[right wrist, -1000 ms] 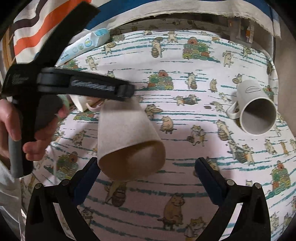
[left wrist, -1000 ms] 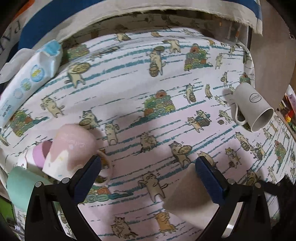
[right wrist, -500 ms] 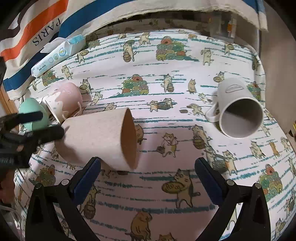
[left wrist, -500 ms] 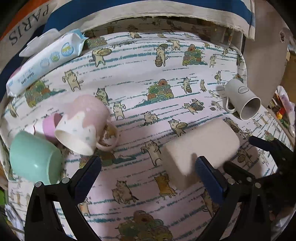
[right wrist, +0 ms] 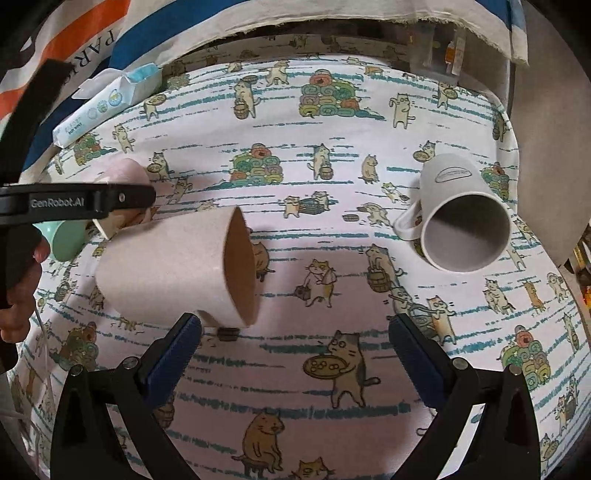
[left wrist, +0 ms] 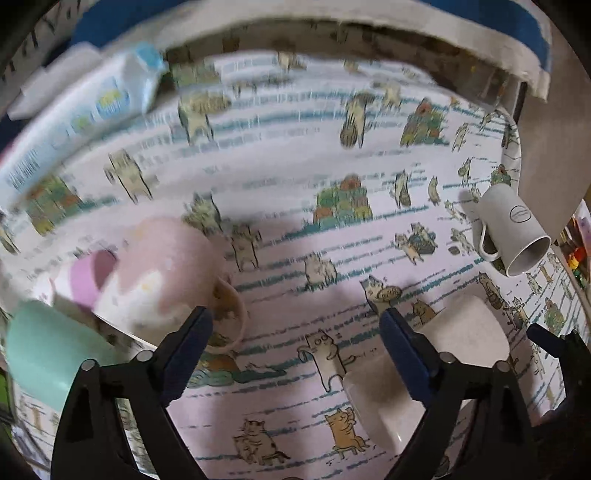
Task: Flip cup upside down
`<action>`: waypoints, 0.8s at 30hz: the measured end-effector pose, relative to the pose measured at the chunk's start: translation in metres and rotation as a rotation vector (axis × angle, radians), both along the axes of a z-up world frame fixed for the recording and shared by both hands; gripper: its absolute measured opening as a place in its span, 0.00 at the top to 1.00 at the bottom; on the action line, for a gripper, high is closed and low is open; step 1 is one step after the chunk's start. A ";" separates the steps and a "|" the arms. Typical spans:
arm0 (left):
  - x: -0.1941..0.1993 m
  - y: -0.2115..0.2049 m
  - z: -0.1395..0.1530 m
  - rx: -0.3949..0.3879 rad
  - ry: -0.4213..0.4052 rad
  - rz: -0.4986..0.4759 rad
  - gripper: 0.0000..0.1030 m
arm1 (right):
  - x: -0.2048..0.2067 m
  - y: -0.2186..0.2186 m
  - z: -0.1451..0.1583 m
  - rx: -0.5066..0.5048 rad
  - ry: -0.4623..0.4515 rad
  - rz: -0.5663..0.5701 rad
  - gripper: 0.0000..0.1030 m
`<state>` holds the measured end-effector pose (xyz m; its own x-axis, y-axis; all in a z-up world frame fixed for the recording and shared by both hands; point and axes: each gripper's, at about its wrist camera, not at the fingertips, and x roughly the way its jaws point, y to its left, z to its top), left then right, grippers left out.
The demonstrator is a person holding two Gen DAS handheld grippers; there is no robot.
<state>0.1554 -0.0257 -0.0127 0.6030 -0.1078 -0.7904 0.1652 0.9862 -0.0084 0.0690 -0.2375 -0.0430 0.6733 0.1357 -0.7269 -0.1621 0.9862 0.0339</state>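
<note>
While you hold both tools over the table, a soft tablecloth (right wrist: 332, 206) with little cats and blue lines lies under them. Behind it, far from your tools, hangs a big striped cloth (right wrist: 184, 33) in blue, orange and white.

A long, shiny pack of wipes (right wrist: 107, 103) lies far ahead and to the left of your right gripper (right wrist: 295, 325).

The cup (right wrist: 166, 266) is pale, speckled and round, wider at the mouth. It lies tipped on its side, just ahead of the right tool's left finger, with its brown inside facing right. Your left gripper (left wrist: 295, 319) sees it partly hidden behind its right finger.

A smooth grey mug (right wrist: 461, 221) lies on its side ahead and to the right, with its open mouth turned toward the right tool.

A pink mug (left wrist: 162, 273) and a mint cup (left wrist: 44, 354) sit by the left tool's left finger, looking blurry.

Both tools are spread wide and hold nothing.
</note>
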 end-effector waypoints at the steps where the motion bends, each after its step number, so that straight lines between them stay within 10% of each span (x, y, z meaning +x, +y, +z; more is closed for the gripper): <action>1: -0.001 0.001 -0.004 -0.013 0.015 -0.005 0.14 | 0.001 -0.001 0.000 -0.008 -0.001 -0.002 0.01; 24: -0.085 0.032 -0.016 -0.038 -0.027 0.031 0.17 | 0.021 0.023 -0.004 0.091 0.055 0.102 0.01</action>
